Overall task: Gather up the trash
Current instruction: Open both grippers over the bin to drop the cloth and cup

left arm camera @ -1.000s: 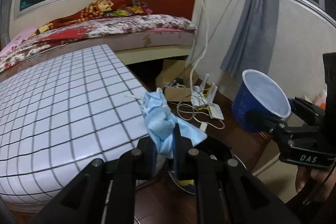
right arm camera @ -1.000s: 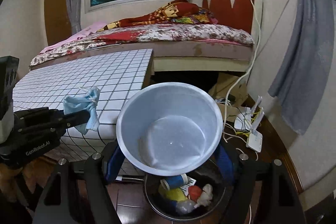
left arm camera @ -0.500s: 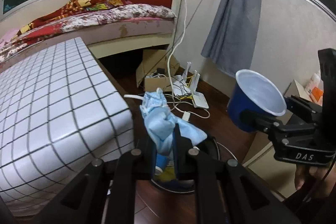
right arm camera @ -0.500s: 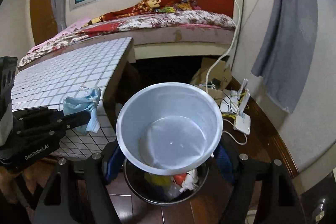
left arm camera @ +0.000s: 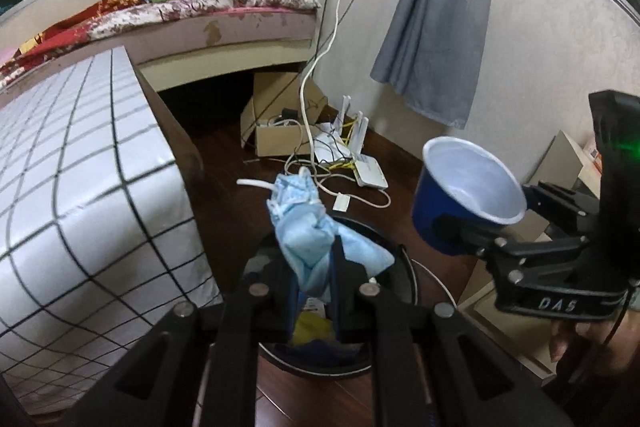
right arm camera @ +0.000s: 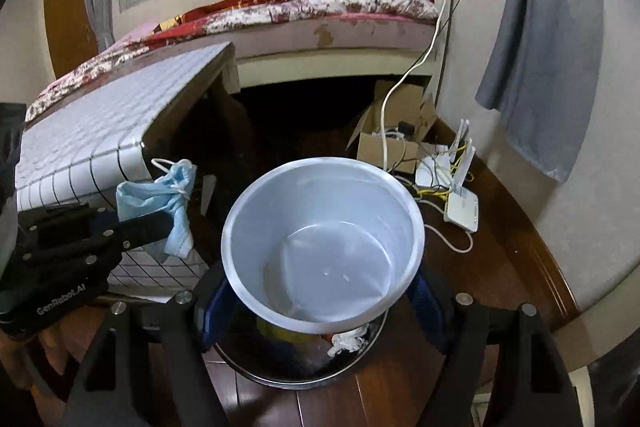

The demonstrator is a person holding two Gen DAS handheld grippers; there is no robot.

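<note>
Left wrist view: left gripper is clamped on a crumpled blue face mask above the trash bin; right gripper grips an empty blue cup over it. Looks like drop-off time, so next both just let go.

Both grippers have sunk toward the trash bin on the floor. The crumpled face mask now hangs right above its rim, off the tiled worktop, which has slid to the frame's left. The cup now hides most of the bin's contents.
</note>
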